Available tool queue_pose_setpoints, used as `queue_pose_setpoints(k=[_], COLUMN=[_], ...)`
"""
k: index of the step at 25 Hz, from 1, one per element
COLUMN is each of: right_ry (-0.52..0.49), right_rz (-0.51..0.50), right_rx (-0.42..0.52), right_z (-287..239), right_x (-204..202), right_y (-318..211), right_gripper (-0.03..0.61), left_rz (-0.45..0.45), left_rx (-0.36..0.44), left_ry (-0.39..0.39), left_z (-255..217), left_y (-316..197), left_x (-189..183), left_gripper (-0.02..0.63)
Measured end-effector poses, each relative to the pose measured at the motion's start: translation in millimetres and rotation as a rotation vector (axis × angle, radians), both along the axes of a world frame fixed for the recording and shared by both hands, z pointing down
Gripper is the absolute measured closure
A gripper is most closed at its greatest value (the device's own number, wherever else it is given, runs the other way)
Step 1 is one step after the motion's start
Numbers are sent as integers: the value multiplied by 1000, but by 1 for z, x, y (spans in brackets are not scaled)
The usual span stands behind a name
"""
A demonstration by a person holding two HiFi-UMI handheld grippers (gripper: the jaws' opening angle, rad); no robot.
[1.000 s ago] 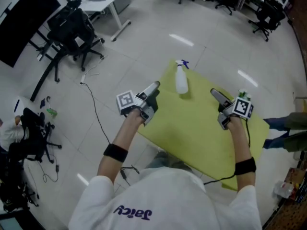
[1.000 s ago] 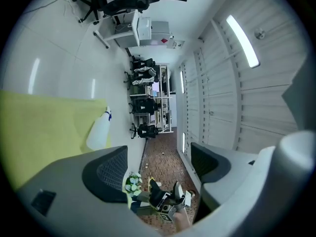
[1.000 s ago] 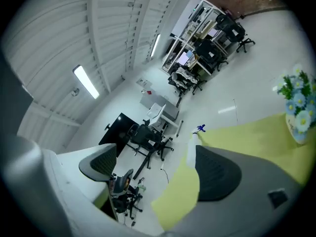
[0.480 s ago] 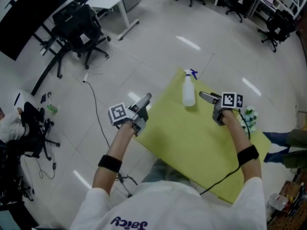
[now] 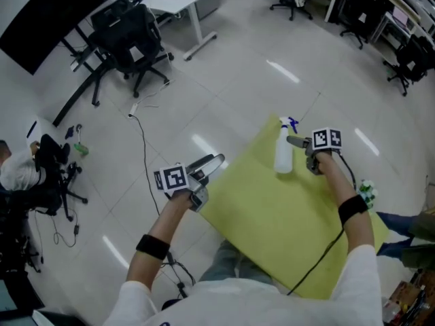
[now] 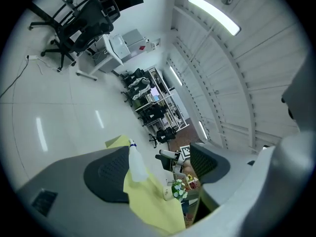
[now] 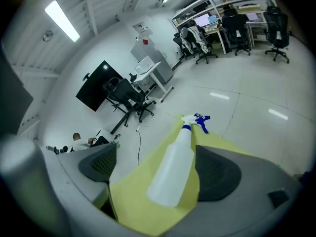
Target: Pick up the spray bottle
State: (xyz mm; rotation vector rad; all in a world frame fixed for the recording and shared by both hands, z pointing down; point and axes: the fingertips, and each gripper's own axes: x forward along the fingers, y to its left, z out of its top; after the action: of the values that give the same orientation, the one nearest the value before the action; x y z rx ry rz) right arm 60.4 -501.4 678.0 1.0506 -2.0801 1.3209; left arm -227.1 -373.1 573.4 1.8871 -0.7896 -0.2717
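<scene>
We line the right gripper, jaws apart, on the standing spray bottle for a body grip, while the left gripper hangs open and empty by the yellow table.

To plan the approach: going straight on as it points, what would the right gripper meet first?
Most likely the spray bottle, standing on the yellow surface, in line with the right gripper.

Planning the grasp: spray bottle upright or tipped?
Upright: the spray bottle stands on its base on the yellow table, blue nozzle on top.
</scene>
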Motion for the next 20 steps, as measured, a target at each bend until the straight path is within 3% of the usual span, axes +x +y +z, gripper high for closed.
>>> queue_pose_setpoints(k=[7, 20], right_ry=[92, 386], right_rz=[-22, -75], right_rx=[-53, -120], right_z=[54, 139], right_x=[-7, -12], right_y=[-42, -74], right_gripper=[66, 74], left_rz=[2, 43], left_rx=[10, 101], left_ry=[-54, -204], left_z=[16, 33], left_y=[0, 3], left_x=[-2, -5], left_gripper=[216, 216])
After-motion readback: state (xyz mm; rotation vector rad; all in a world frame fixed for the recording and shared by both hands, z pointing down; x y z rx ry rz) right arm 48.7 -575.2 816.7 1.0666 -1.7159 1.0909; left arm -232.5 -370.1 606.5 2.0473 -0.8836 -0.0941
